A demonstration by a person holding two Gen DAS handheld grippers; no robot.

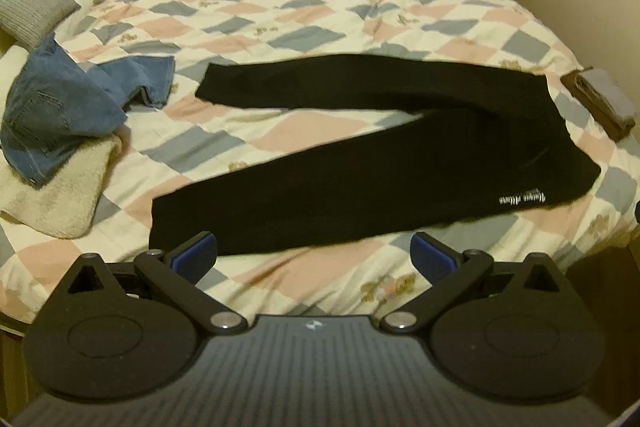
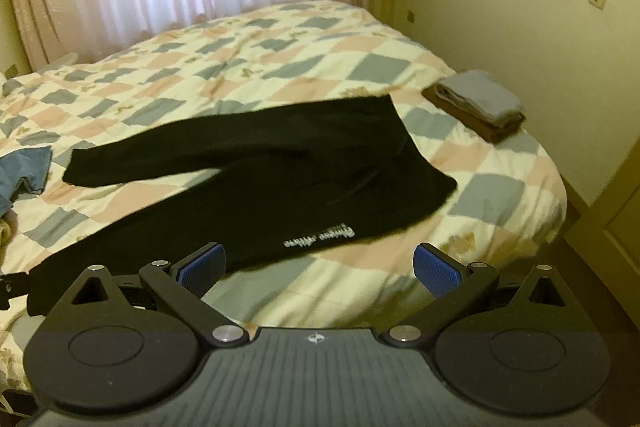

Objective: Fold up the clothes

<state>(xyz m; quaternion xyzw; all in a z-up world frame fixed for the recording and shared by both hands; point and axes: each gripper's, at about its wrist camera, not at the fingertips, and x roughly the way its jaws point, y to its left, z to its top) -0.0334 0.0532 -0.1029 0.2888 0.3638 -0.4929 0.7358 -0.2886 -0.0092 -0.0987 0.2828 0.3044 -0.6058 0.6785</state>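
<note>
Your left tool point(image 1: 314, 253) hangs with its blue-padded fingers spread wide and nothing between them, just above the near edge of the bed; your right tool point(image 2: 318, 265) is likewise wide open and empty. The black trousers with small white lettering near the waist point(image 1: 360, 163) lie flat on the checked pink, grey and cream quilt point(image 1: 304, 7), legs splayed apart in a V toward your left and the waist toward your right. The cuff of the nearer leg sits just beyond your left tool's left finger. At the left side of the bed, crumpled blue denim jeans point(image 1: 56, 107) rest partly on a cream fleecy cloth point(image 1: 60, 203), with a grey ribbed cushion point(image 1: 34, 7) behind them. Near the right edge, a folded grey garment lies on top of a folded brown one point(image 2: 476, 105), well apart from the trousers.
</note>
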